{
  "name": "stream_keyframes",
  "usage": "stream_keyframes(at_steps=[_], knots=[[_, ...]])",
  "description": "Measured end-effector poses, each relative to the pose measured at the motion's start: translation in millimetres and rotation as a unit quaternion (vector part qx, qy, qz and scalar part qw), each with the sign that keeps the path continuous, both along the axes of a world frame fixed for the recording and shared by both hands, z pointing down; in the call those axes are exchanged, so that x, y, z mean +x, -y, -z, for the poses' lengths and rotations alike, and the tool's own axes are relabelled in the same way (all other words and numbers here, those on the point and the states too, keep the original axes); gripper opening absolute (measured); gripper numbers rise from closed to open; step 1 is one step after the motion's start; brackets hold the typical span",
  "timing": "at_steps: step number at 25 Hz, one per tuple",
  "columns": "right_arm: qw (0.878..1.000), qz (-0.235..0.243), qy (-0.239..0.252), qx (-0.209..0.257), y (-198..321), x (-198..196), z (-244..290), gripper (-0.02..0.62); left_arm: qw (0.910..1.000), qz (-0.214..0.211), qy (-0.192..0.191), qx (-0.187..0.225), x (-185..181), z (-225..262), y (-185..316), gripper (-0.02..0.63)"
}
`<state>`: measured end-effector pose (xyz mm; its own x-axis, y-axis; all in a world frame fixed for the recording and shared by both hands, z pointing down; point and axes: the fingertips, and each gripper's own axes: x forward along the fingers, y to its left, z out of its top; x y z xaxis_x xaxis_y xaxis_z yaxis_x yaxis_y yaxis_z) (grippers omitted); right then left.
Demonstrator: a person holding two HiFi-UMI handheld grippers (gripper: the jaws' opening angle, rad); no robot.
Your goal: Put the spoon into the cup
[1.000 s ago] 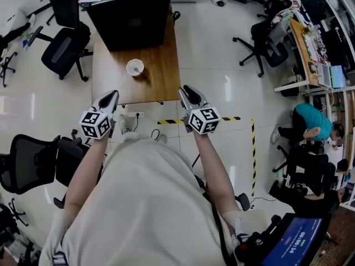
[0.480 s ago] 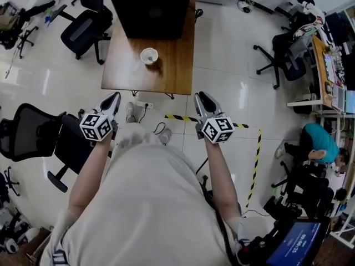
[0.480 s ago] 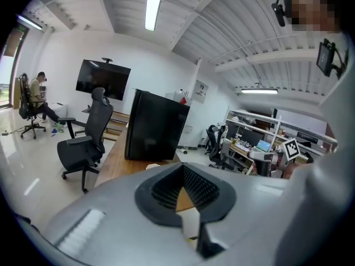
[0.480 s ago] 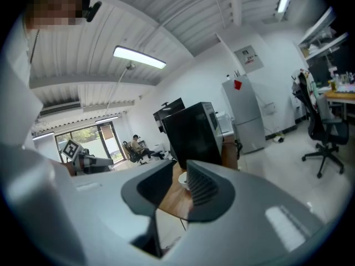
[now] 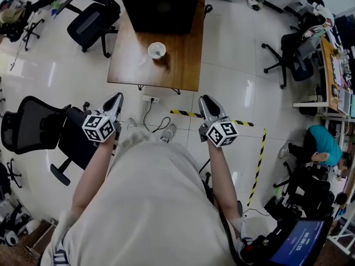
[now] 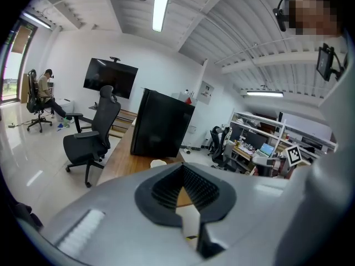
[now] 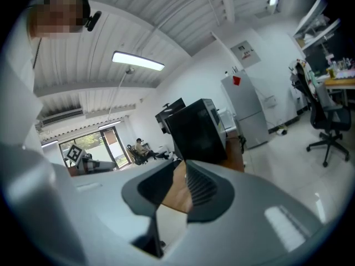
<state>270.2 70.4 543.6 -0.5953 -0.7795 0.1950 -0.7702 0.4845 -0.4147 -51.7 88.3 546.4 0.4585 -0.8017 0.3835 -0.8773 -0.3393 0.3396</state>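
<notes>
Wood table (image 5: pixel 178 66) w/ white cup (image 5: pixel 157 50)

On the table (image 5: pixel 183 65) the cup (image 5: pixel 157 50) stands before the box (image 5: pixel 161 4), a chair (image 5: pixel 91 24) left.

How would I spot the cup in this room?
Find the wooden table ahead, with a big black box at its far end. The cup stands alone on the bare wood before that box: small, round, white.
</notes>
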Motion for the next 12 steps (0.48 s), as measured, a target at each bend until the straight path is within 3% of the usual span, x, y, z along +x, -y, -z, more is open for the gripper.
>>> stream_keyframes(at_steps=[12], knots=[[0.999,-0.013,-0.031,-0.001,12,-74,3,0.066,0.9979,-0.059,-0.026,-0.002,-33,-12,35,0.005]])
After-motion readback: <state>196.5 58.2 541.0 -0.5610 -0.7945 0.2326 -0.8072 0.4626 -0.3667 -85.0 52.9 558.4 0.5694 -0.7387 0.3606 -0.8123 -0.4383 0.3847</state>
